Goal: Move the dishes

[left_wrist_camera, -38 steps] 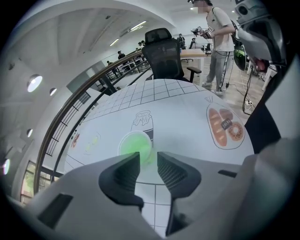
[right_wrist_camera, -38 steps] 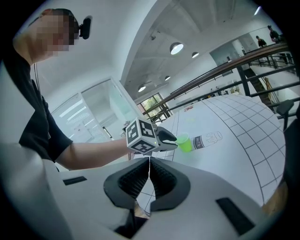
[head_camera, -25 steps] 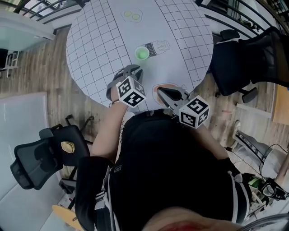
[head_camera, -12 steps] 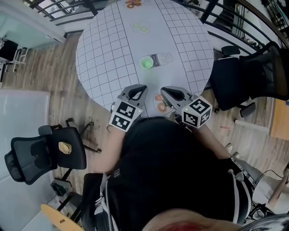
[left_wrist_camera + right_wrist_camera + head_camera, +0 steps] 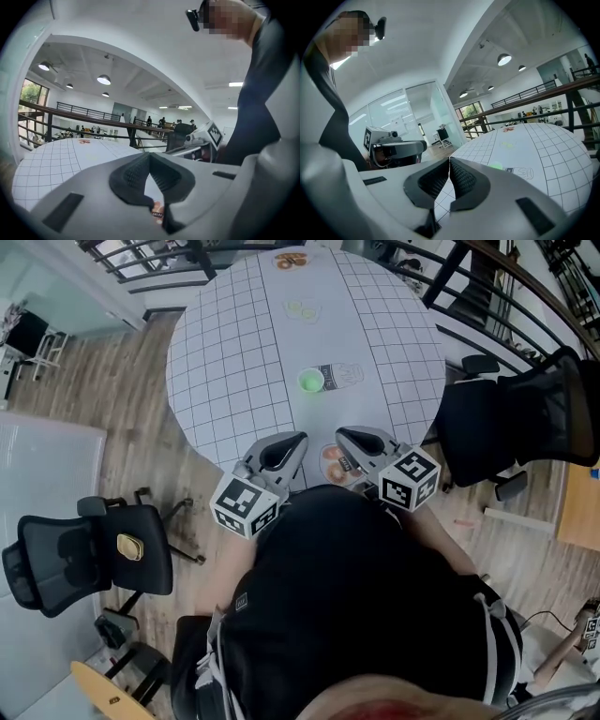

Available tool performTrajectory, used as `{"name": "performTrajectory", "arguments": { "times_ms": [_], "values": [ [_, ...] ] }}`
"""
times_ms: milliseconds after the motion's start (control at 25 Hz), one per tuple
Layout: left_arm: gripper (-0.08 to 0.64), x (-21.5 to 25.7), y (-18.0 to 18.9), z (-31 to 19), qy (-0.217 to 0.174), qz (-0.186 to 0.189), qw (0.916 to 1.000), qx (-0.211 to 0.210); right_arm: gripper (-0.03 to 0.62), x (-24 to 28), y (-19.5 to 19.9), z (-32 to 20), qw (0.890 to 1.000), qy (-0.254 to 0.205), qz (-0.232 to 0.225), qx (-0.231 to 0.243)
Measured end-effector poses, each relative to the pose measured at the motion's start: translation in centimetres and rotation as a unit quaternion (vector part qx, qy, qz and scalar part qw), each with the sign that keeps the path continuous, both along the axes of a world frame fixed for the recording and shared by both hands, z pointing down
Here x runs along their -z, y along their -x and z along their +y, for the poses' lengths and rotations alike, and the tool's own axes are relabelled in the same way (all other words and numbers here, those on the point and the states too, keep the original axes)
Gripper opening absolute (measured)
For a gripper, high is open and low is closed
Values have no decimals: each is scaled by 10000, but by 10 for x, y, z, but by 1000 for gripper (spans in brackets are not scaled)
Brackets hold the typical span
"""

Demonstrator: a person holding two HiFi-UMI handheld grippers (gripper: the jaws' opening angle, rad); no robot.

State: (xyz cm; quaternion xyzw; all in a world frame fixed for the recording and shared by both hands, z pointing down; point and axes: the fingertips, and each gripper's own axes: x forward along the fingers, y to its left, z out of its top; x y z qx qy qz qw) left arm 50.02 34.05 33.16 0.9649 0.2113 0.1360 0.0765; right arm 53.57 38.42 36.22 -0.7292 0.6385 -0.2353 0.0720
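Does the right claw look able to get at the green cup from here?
Probably yes: the green cup stands in the open on the table, nothing between it and the right claw, though its jaws are shut.

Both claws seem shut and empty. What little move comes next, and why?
Probably open the right gripper and lower it toward the orange dish beside it. Both it and the left gripper have jaws together on nothing, and that dish lies nearest, at the near edge of the table.
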Motion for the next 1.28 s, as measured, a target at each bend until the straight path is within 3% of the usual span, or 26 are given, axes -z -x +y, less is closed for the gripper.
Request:
{"name": "performTrajectory", "arguments": {
  "times_ms": [120,440,760,1000,1160,1280],
  "values": [
    [5,11,4,-3,157,288,9994,112,20,2,-4,1,9999,-18,28,-95],
    [3,26,0,-11,-63,649,9979,12,20,7,-11,-3,9998,-8,100,-189],
    [5,30,1,-5,-213,667,9975,-68,20,5,-6,-4,10000,53,19,-58],
    [5,27,17,-6,471,593,9970,132,20,-1,12,-16,9992,-37,-188,351],
    [5,25,27,-8,383,547,9971,377,20,-6,27,-21,9970,-47,-163,750],
    [5,27,49,-18,240,475,9952,825,20,-7,51,-38,9914,-7,-235,1289]
  ]
}}
